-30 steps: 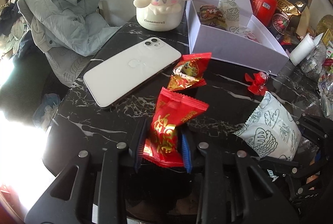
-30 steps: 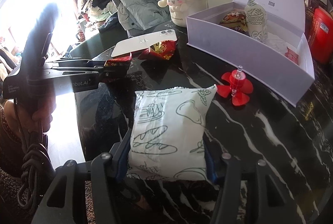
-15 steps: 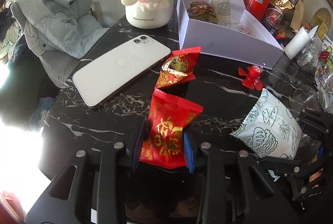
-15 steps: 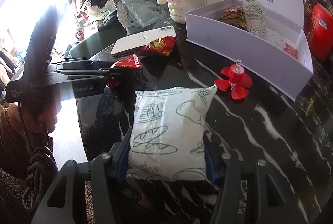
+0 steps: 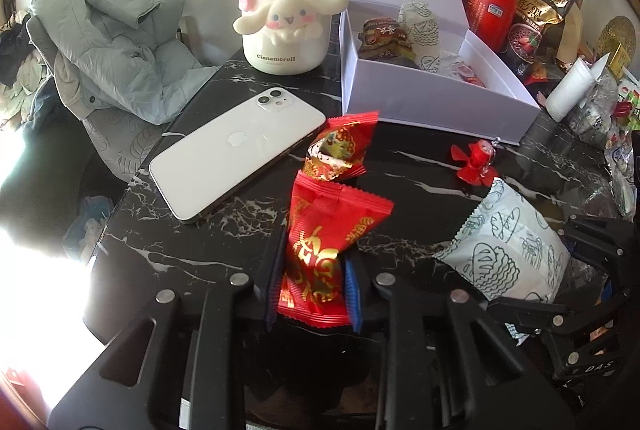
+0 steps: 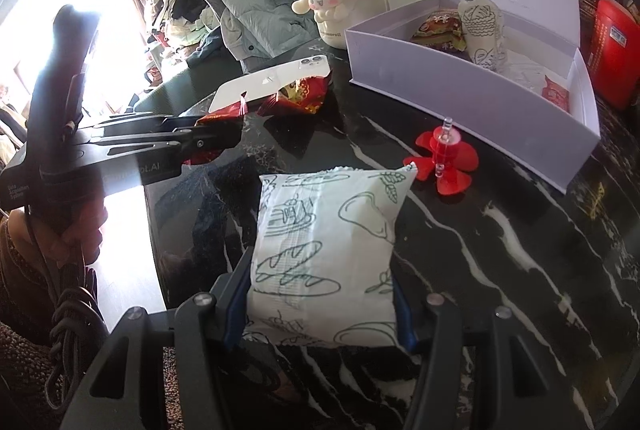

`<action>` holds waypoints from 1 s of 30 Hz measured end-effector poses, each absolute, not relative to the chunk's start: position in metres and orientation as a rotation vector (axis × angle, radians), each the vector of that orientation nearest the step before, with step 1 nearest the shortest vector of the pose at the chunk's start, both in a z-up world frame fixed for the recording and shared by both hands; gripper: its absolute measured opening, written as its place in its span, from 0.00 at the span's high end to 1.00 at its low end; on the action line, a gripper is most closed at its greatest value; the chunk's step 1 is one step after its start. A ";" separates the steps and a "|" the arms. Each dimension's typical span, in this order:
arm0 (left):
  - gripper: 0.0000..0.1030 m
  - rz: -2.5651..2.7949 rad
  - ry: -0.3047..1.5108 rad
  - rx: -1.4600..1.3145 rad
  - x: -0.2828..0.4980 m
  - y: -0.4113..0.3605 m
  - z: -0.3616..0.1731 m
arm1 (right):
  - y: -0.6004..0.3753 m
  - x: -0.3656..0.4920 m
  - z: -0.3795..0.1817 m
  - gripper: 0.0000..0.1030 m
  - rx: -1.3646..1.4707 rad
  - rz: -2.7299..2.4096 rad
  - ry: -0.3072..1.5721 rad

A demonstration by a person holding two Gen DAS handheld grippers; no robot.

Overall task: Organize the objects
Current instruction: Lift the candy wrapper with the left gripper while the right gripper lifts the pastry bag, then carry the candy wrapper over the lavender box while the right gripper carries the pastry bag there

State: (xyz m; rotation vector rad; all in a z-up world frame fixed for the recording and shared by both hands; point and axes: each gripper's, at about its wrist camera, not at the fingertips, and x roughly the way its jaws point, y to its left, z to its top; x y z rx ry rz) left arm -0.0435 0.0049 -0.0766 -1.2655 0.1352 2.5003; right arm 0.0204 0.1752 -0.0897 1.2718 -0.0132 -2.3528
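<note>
Left tool [image 5: 313, 294] pinching red packet [image 5: 324, 250], right tool [image 6: 320, 304] gripping white packet [image 6: 320, 254]

Strong daylight enters from my left and burns out to pure white at the left edge of both views, hiding all detail there. The black marble table [image 5: 420, 166] reflects this light as a pale sheen on its near left side. The white phone [image 5: 236, 150] is bright but not clipped. Shadows are soft and fall to the right of objects. Both views bend straight lines outward, and the corners go dark. In the right view, the handle of my left gripper [image 6: 224, 134] is hazy against the glare; the centre stays sharp.
</note>
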 end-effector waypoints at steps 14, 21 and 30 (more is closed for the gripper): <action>0.76 2.436 0.184 -1.185 -0.033 0.040 -0.050 | 0.207 0.040 -0.061 0.43 1.213 -2.461 -0.032; 0.76 2.379 0.231 -1.140 -0.023 0.068 -0.043 | 0.232 0.056 -0.051 0.43 1.204 -2.551 -0.072; 0.76 2.317 0.271 -1.083 -0.002 0.099 -0.033 | 0.257 0.080 -0.042 0.43 1.183 -2.641 -0.115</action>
